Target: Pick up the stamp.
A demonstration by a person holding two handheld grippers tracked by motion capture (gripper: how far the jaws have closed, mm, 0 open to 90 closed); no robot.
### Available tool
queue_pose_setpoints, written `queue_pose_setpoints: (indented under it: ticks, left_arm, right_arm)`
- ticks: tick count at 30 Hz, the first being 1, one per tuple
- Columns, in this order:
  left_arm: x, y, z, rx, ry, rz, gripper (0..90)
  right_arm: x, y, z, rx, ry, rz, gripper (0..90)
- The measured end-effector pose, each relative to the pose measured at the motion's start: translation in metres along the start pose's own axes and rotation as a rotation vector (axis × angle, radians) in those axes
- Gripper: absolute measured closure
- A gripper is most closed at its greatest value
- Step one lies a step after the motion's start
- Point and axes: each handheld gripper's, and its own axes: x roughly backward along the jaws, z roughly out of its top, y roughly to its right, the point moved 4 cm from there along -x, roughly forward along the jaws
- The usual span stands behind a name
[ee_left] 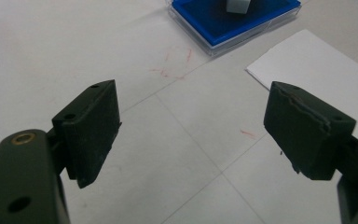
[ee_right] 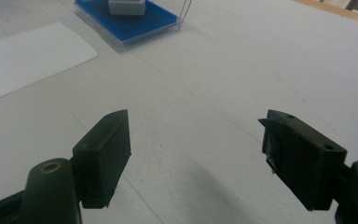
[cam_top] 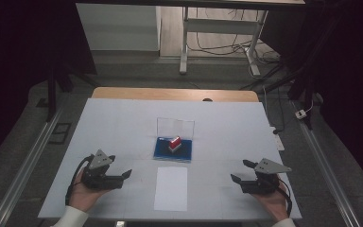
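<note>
Both of your tools sit low at the near edge of the white table [cam_top: 123, 118], well apart from everything on it. Your left gripper [cam_top: 116, 176] has its jaws spread wide with nothing between them, and your right gripper [cam_top: 242, 176] is spread and empty too; each points inward toward the middle.

The thing most likely in play is the small red-topped stamp [cam_top: 175, 143], which stands on the blue ink pad [cam_top: 172, 150] inside a clear case whose lid [cam_top: 175, 128] is propped upright behind it. A white sheet of paper [cam_top: 170, 188] lies just in front of the case, between your hands.

Watch the lid: come in high or from behind and a jaw may clip it, shutting the case or shoving it across the table. The stamp looks tilted on the pad, though the high view is too small to be sure, so a one-sided nudge could tip it over. The loose paper can slide under a downward press unless your other tool pins it.
</note>
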Motion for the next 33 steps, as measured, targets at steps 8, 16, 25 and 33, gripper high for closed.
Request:
queue_pose_setpoints:
  ticks: [8,16,25,33]
  left_arm:
    - [-0.006,0.004,0.010,-0.008,-0.020,-0.004,18.6]
    - [-0.021,0.006,0.027,-0.006,-0.012,-0.034,18.8]
    - [-0.041,0.016,0.053,-0.060,-0.023,-0.045,18.9]
    - [-0.053,0.017,0.073,-0.070,-0.031,-0.053,18.8]
  right_arm:
    - [-0.006,-0.004,0.001,0.002,-0.001,0.019,25.0]
    - [-0.004,-0.005,0.003,0.008,0.004,0.007,25.3]
    - [-0.004,-0.005,-0.001,-0.001,-0.004,0.010,25.4]
    - [-0.007,-0.004,-0.002,-0.001,-0.015,0.013,25.5]
